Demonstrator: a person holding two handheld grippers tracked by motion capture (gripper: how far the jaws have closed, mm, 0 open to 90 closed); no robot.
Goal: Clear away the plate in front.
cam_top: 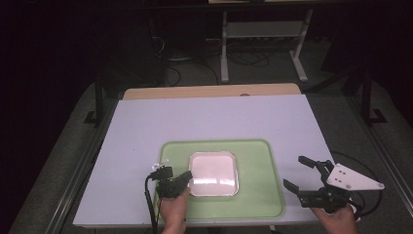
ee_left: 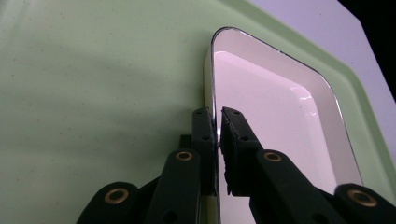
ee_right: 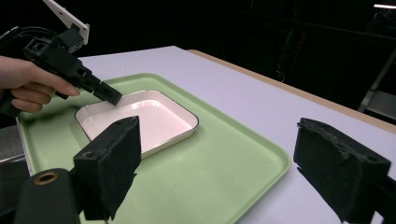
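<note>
On the green tray [cam_top: 258, 195], left hand-held gripper [ee_left: 217, 135] pinches the white dish [cam_top: 214, 173] rim; right hand-held gripper [cam_top: 298, 171] spread wide; no writing legible.

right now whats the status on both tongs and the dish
Left tongs shut on white dish rim. Right tongs open, off the green tray, holding nothing. Dish sits flat in tray, nothing in the way.
</note>
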